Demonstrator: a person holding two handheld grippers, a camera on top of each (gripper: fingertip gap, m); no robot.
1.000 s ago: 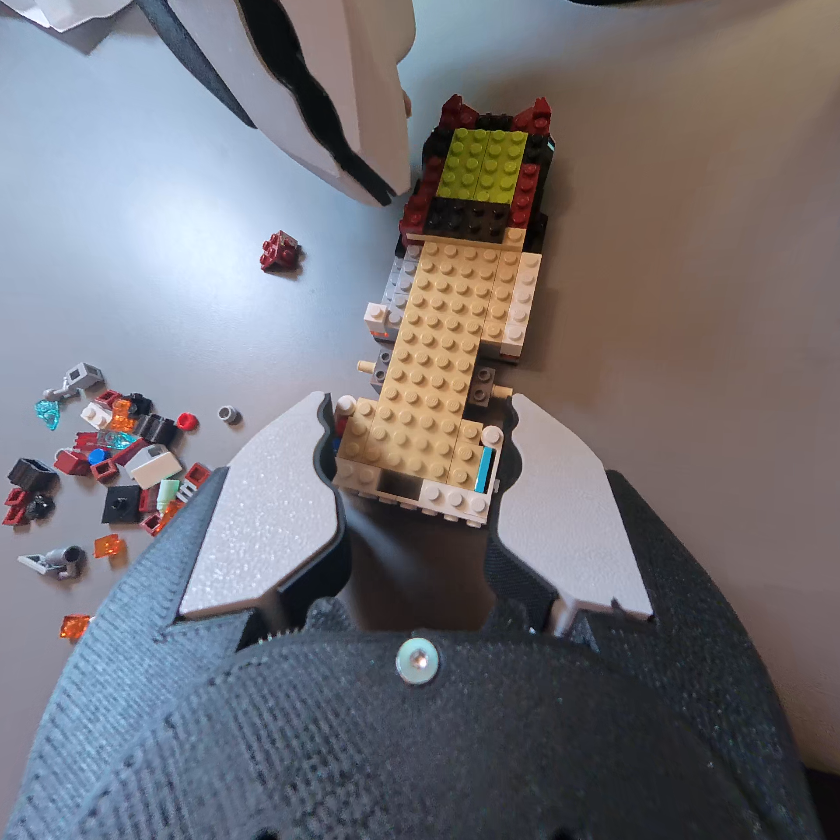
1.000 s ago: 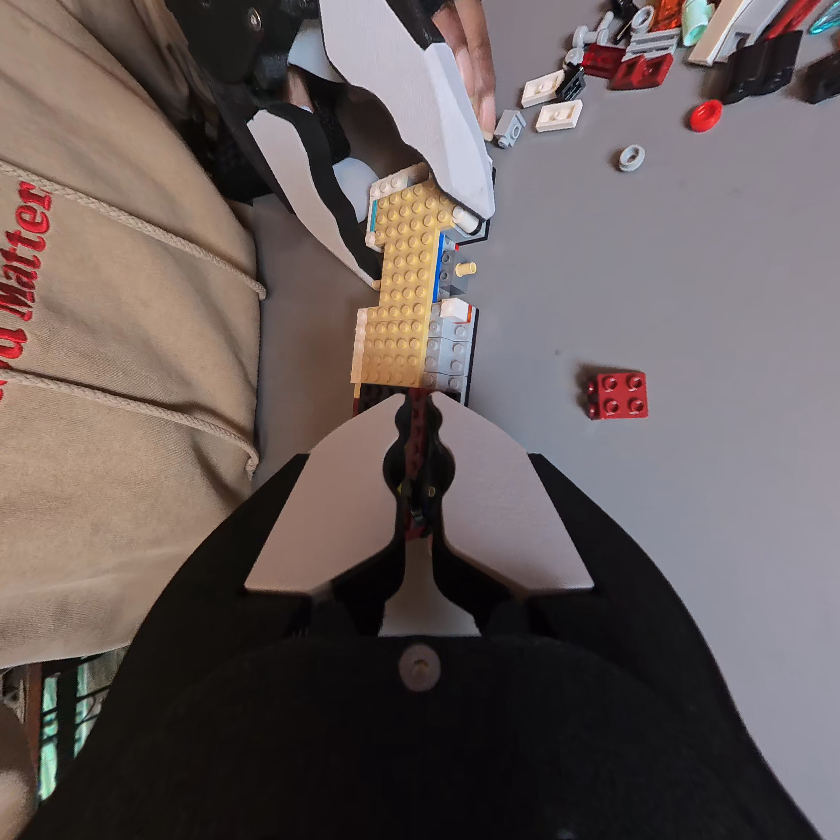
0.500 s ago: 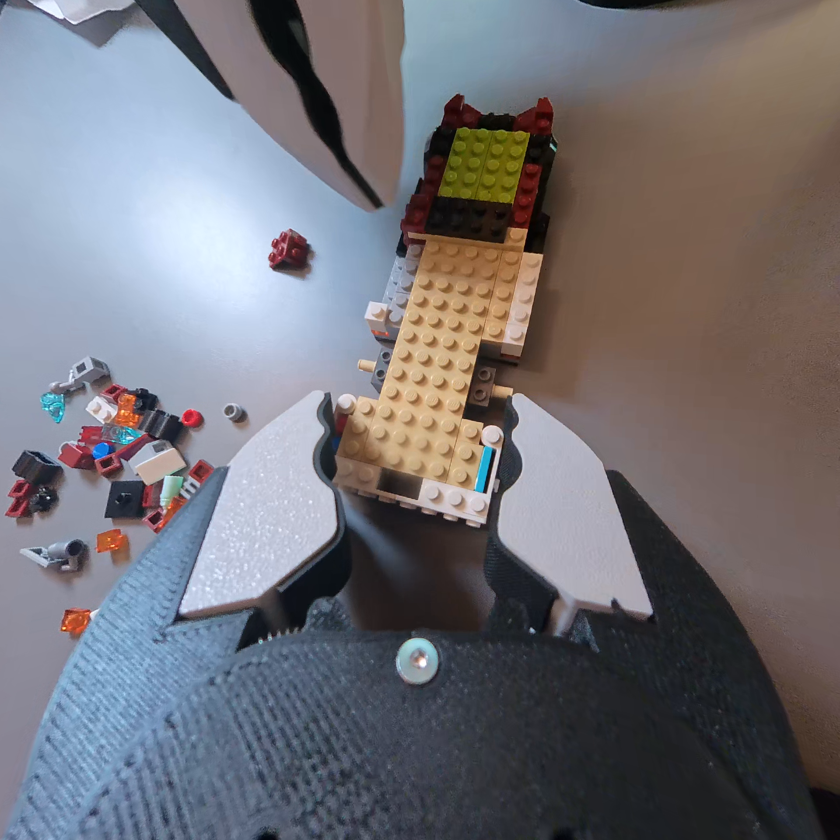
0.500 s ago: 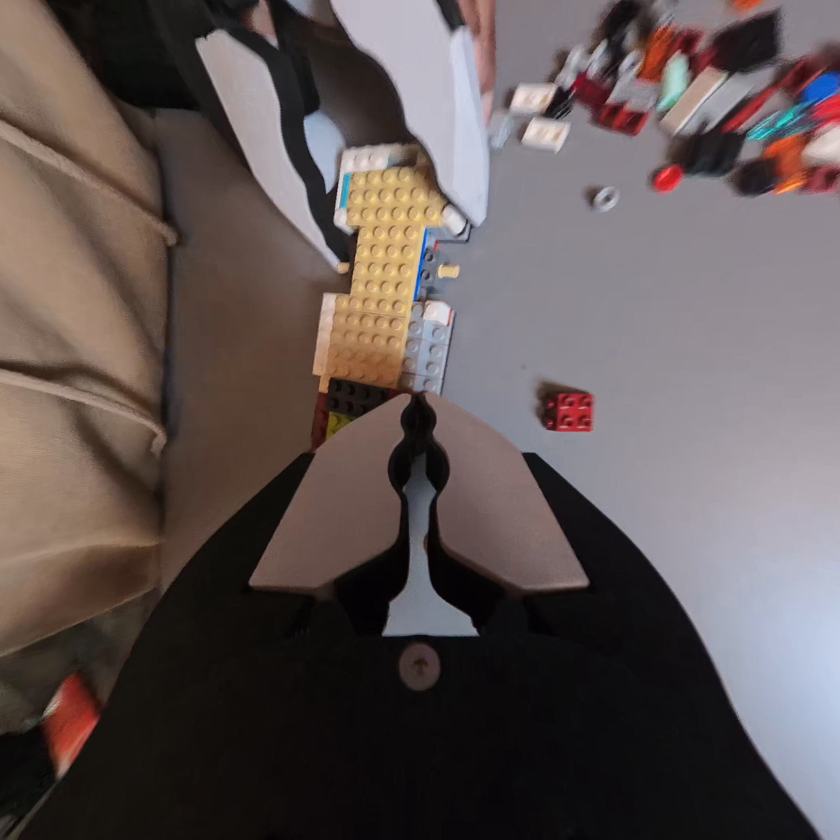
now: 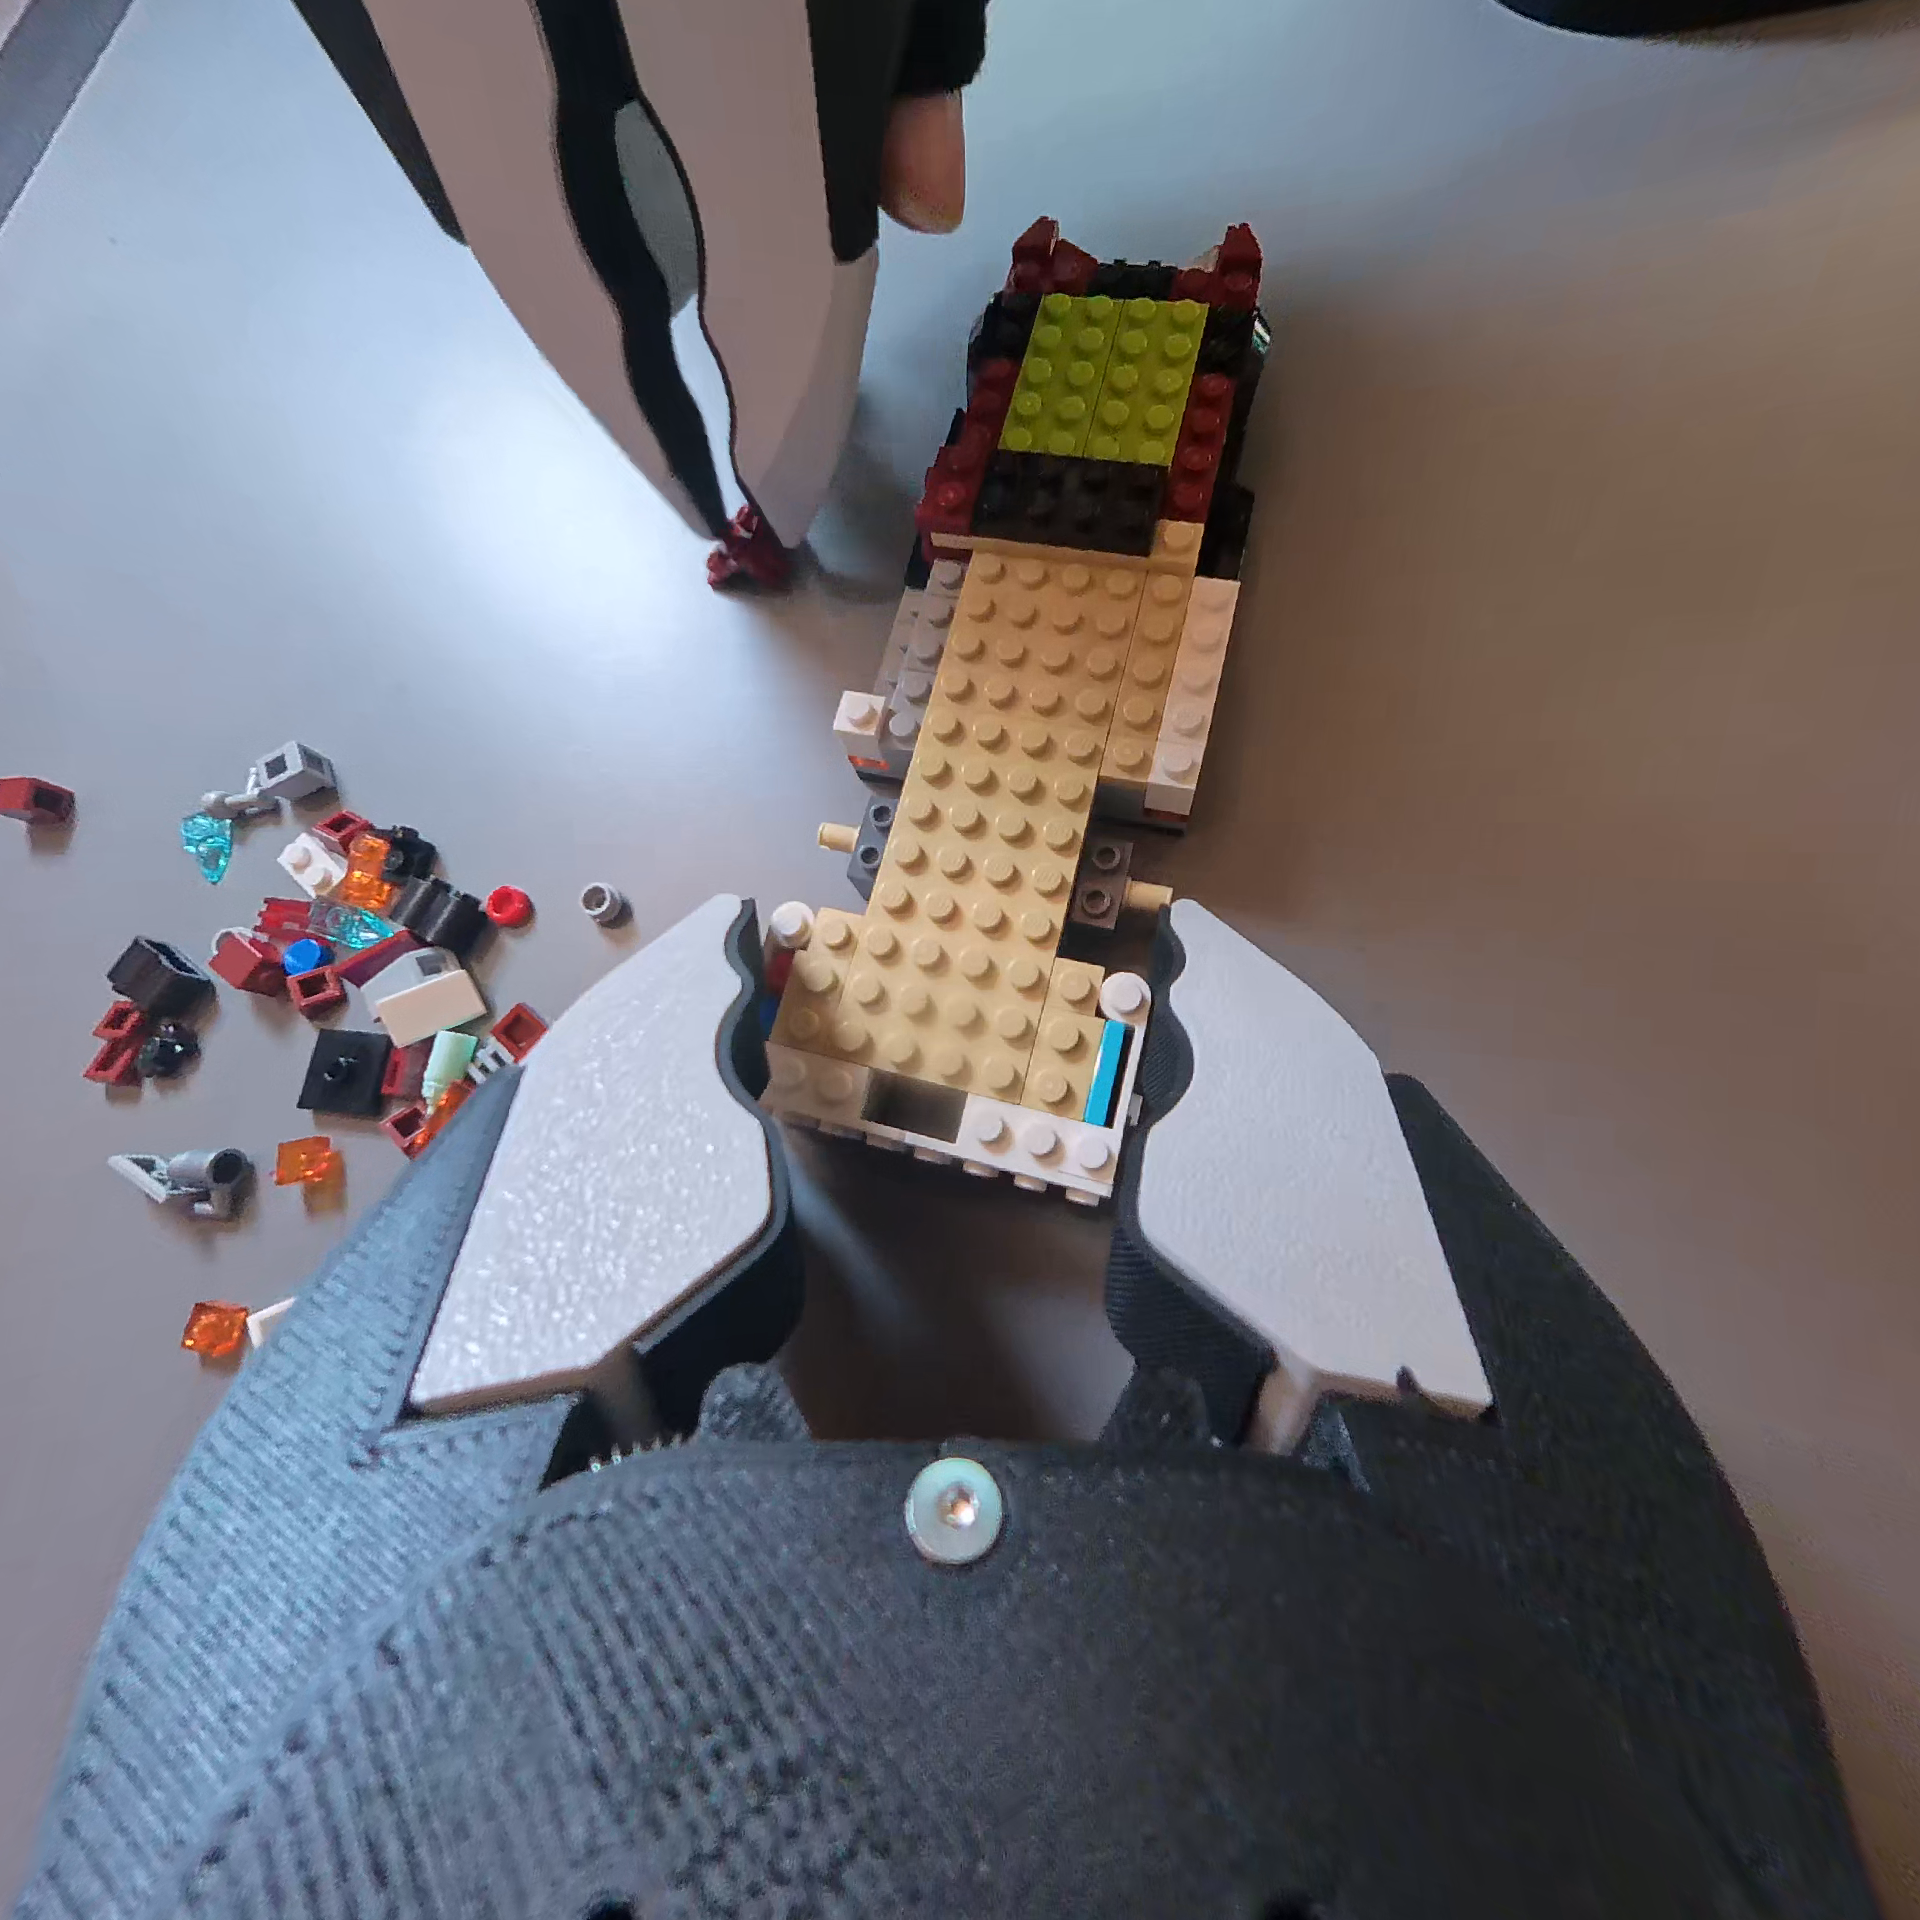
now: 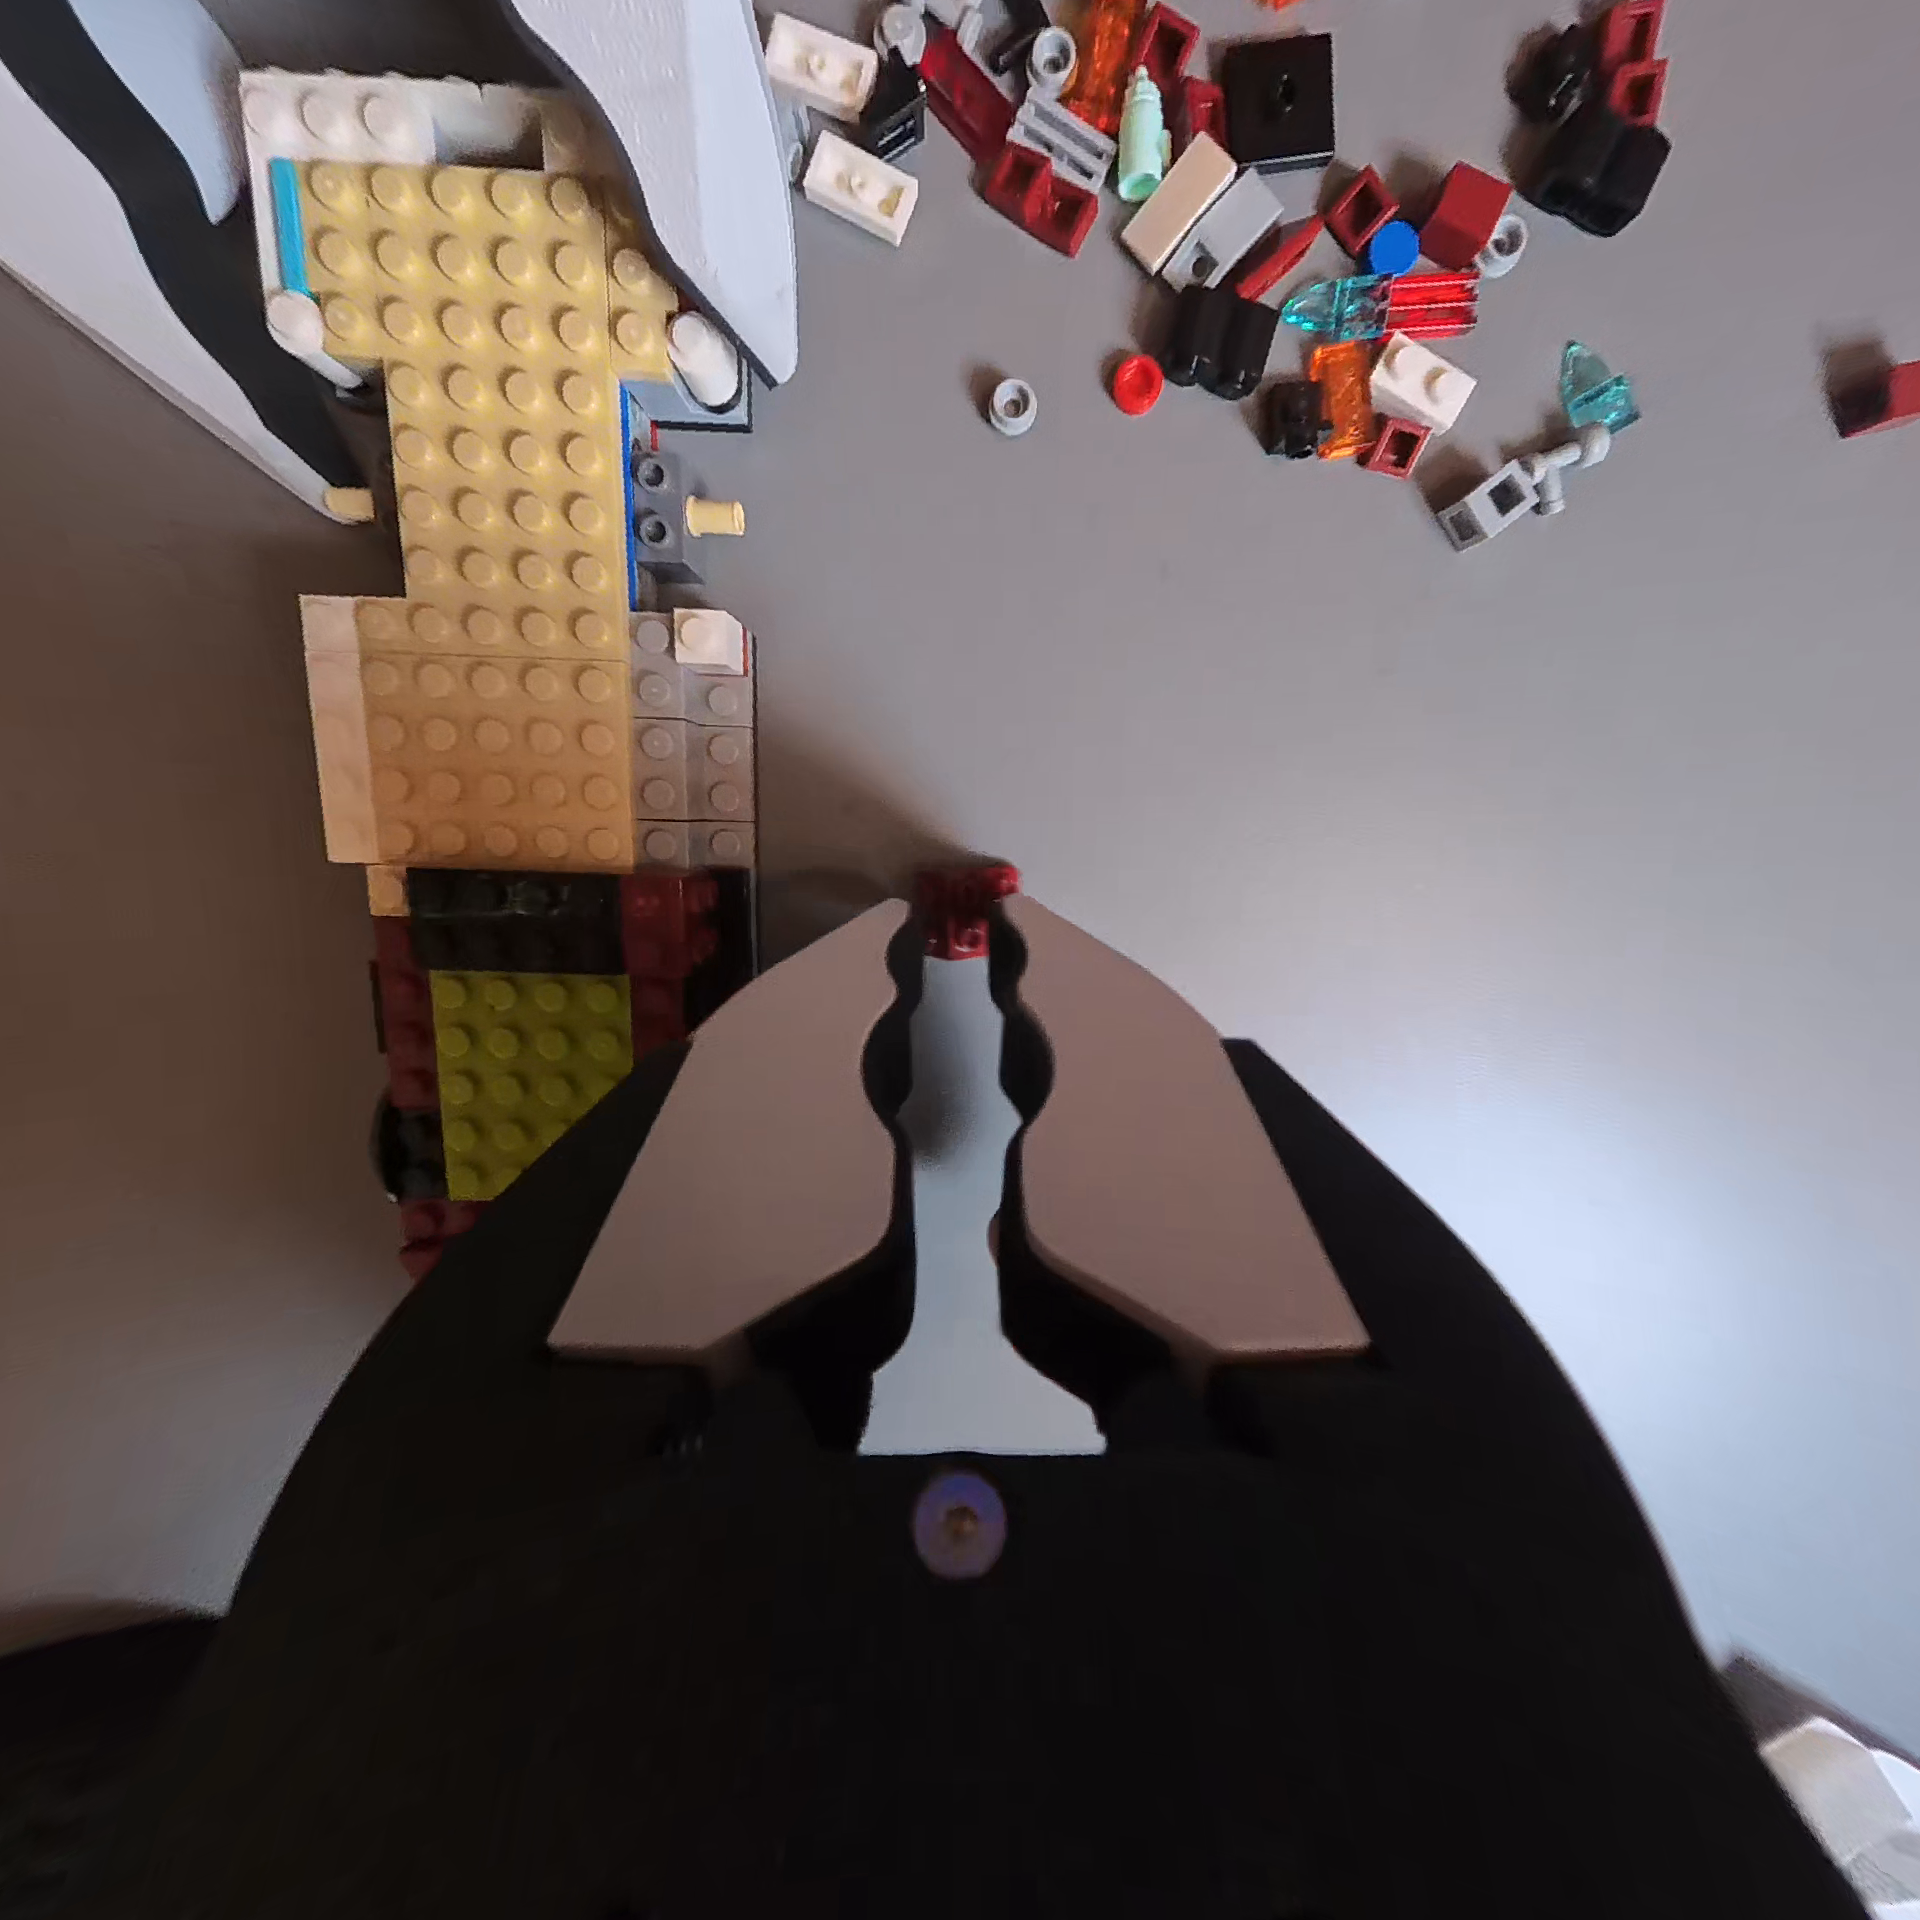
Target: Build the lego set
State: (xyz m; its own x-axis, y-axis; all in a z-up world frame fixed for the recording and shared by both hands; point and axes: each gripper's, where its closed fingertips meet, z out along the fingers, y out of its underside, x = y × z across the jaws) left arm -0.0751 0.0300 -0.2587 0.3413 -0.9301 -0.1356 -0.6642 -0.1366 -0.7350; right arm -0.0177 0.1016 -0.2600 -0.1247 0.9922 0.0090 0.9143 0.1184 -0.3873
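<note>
My left gripper (image 5: 956, 997) is shut on the near end of a long brick model (image 5: 997, 810) with a tan studded top. Both pads press its sides. The model lies on the grey table (image 5: 1507, 727), and its far end is lime green, black and dark red. My right gripper (image 6: 961, 914) stands beside that far end, jaws a little apart. Its fingertips are at a small dark red brick (image 6: 966, 894) that lies on the table. The left wrist view shows the right gripper (image 5: 753, 535) coming down steeply onto that brick (image 5: 746, 561).
A scatter of several small loose pieces (image 5: 312, 997) in red, black, white, orange and teal lies left of the model; it also shows in the right wrist view (image 6: 1351, 229). A small grey ring (image 5: 605, 900) and a red round stud (image 5: 507, 904) lie nearer the model. A fingertip (image 5: 925, 177) shows behind the right gripper. The tips of one gripper are about 10 cm away from the tips of the other. The red round stud (image 5: 507, 904) sits 5 cm or so from the ends of my left fingers. The right camera catches it too, in the right wrist view (image 6: 1114, 371).
My right gripper left the model's dark red end with its jaws shut, swung over to the loose dark red brick and parted its jaws slightly there. My left gripper kept its hold on the model.
</note>
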